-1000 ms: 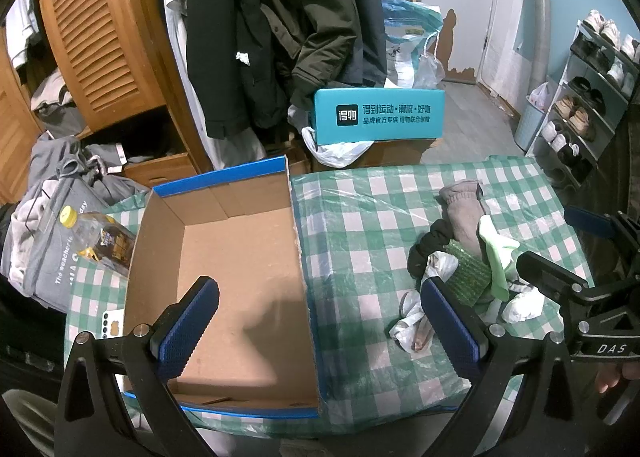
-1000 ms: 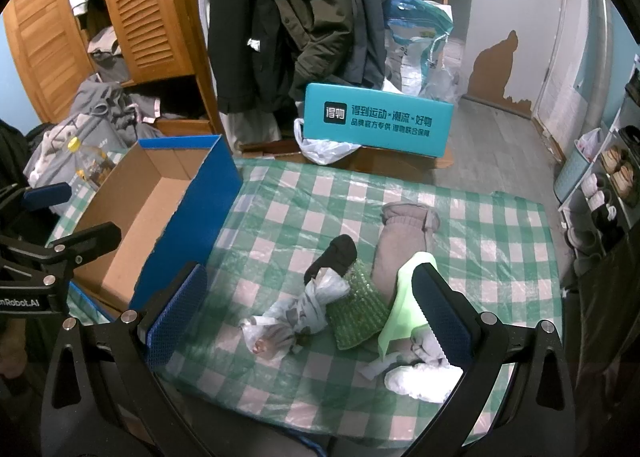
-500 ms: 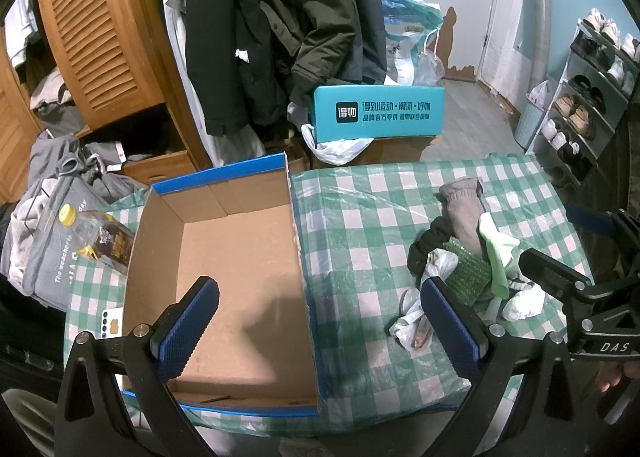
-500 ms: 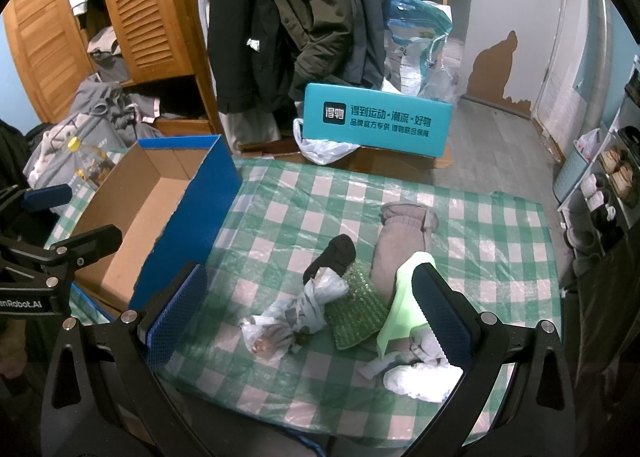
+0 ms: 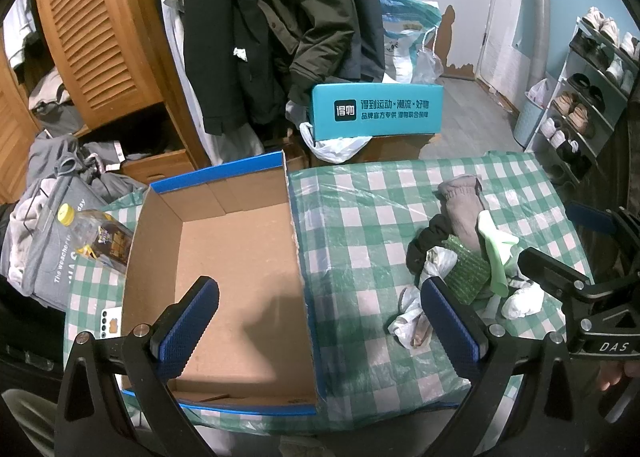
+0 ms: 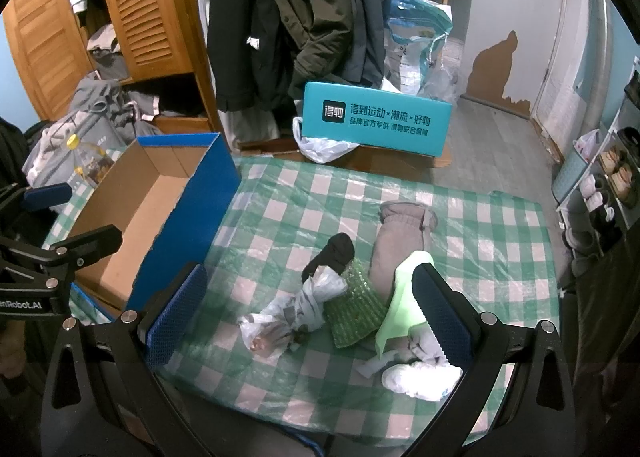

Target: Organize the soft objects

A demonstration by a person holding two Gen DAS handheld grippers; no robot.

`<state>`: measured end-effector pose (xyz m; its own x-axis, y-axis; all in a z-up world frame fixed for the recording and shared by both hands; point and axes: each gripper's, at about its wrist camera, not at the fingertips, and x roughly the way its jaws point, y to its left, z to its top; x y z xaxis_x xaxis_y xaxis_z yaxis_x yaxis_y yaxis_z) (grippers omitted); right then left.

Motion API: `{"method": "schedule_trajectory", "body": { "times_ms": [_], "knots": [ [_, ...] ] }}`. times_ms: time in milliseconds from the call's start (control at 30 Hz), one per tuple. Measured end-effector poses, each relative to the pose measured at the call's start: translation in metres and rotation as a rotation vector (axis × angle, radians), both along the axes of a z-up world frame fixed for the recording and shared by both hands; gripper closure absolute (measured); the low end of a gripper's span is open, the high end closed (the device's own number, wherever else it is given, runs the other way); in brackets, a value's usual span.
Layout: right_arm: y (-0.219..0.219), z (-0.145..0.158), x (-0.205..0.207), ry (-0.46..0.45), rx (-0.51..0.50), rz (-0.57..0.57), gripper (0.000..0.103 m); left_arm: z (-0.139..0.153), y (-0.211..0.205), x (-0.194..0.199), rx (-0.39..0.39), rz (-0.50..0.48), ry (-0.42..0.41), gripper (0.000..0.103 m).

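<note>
We are holding both grippers spread and empty, the right gripper (image 6: 308, 313) hovering nearer, directly above the sock pile (image 6: 352, 293), the cardboard box (image 6: 132, 209) to its left.

Tablecloth (image 6: 320, 193) green/white check w/ clear plastic sheen. Box (image 5: 236, 257) brown cardboard inside, blue outside + blue rim. Sock (image 6: 400, 241) grey-brown. Black sock (image 6: 338, 251) solid black. Bubble wrap (image 6: 354, 313) green, dotted texture. Cloth (image 6: 404, 297) pale mint green, plain. Crumpled bag (image 6: 296, 309) white w/ grey print. White wad (image 6: 416, 377) plain white. Teal box (image 5: 378, 109) teal w/ white text, black logo square. Bottle (image 5: 96, 235) clear, yellow cap. Gripper pads (image 5: 188, 325) blue, frames black. Wardrobe (image 6: 148, 5) orange-brown wood, slatted. Coats (image 5: 280, 17) black + olive.
</note>
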<state>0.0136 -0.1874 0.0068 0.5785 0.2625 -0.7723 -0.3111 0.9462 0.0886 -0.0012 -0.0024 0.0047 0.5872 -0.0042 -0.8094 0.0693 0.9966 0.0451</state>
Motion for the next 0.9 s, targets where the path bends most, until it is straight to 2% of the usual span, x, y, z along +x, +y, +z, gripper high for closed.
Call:
{"method": "schedule_trajectory", "body": {
  "times_ms": [900],
  "knots": [
    [0.0024, 0.0019, 0.0028, 0.002, -0.004, 0.0, 0.002, -0.0005, 0.0004, 0.0008, 0.0, 0.0, 0.005, 0.001]
  ]
}}
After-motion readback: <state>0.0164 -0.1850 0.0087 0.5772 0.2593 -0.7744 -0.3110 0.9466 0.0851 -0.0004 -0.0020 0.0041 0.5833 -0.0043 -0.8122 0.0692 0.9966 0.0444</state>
